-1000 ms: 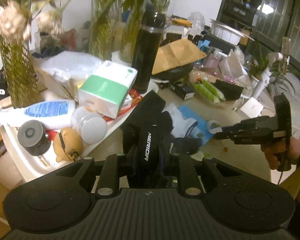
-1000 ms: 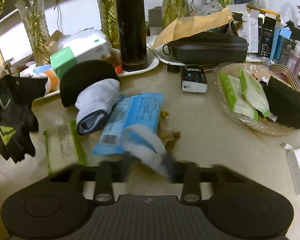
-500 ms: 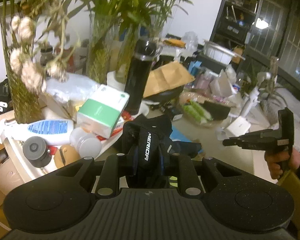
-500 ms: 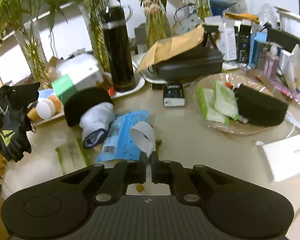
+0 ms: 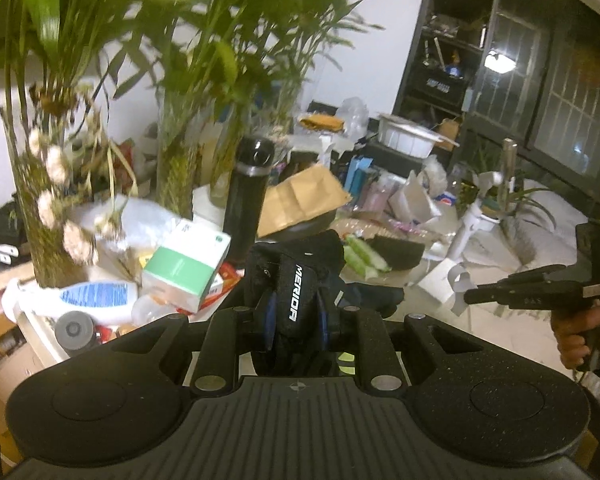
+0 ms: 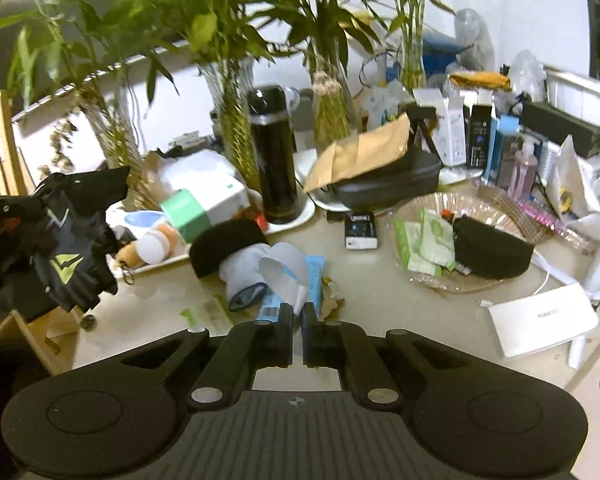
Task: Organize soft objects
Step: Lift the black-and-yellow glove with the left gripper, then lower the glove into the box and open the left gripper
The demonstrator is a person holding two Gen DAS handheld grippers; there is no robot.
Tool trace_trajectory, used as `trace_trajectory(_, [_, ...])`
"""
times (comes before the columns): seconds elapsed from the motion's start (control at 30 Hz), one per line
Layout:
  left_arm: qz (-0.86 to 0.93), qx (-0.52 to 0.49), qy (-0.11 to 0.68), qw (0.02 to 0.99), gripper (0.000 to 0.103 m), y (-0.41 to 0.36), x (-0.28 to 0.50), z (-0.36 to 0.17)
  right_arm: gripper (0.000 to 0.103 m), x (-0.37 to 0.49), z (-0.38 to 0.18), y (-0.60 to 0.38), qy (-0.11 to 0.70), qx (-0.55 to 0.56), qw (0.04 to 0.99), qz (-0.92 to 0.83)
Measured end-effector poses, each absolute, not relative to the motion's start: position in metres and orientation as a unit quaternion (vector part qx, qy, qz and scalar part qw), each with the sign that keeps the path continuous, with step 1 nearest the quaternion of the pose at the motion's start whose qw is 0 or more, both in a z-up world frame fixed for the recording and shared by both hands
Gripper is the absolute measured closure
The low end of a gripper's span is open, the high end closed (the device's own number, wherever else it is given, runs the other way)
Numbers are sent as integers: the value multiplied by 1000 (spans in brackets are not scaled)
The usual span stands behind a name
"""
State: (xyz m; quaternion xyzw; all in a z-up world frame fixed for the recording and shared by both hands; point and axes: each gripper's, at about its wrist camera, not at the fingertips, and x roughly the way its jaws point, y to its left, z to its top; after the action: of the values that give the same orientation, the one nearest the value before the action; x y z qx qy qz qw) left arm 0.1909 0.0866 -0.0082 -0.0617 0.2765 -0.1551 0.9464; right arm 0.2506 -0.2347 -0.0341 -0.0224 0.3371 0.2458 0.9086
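My left gripper point(image 5: 296, 312) is shut on a black glove point(image 5: 298, 280) with white MERIDA lettering, held in the air over the table. In the right wrist view that glove point(image 6: 60, 256) hangs at the far left, showing a yellow-green mark. My right gripper point(image 6: 296, 314) is shut on the end of a white elastic strap point(image 6: 284, 270) that loops up ahead of its fingertips. The left wrist view shows the right gripper point(image 5: 466, 298) at the right edge, in a person's hand point(image 5: 580, 336), with the strap point(image 5: 456, 282) dangling from its tips. A black soft roll point(image 6: 228, 244) and a white-and-blue sock point(image 6: 240, 280) lie on the table.
A blue packet point(image 6: 314, 276) lies beside the sock. A black flask point(image 6: 274, 152), a green-and-white box point(image 6: 196, 208), bamboo vases point(image 6: 232, 136) and a black case point(image 6: 388, 180) crowd the back. A glass dish point(image 6: 440, 285) and a white box point(image 6: 540, 320) stand to the right. A wooden chair point(image 6: 0, 148) is at left.
Both grippers have risen above the table. The right gripper closed on the white strap and lifted it off the blue packet. The left gripper kept the black glove.
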Motion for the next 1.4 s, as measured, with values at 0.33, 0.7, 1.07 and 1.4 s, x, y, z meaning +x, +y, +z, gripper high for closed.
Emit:
trace_trajectory(0.33, [-180, -44, 246, 952, 83, 73, 146, 31, 96, 193, 8, -240, 305, -24, 918, 252])
trace_trajectory(0.7, [-228, -21, 254, 940, 83, 55, 103, 45, 96, 142, 35, -247, 274, -14, 924, 266])
trace_trajectory(1.07, [-243, 41, 324, 913, 79, 43, 93, 33, 96, 107, 45, -246, 255, -23, 927, 276])
trace_trajectory(1.4, [-198, 82, 322, 922, 33, 41, 70, 17, 96, 82, 35, -245, 272, -19, 921, 278])
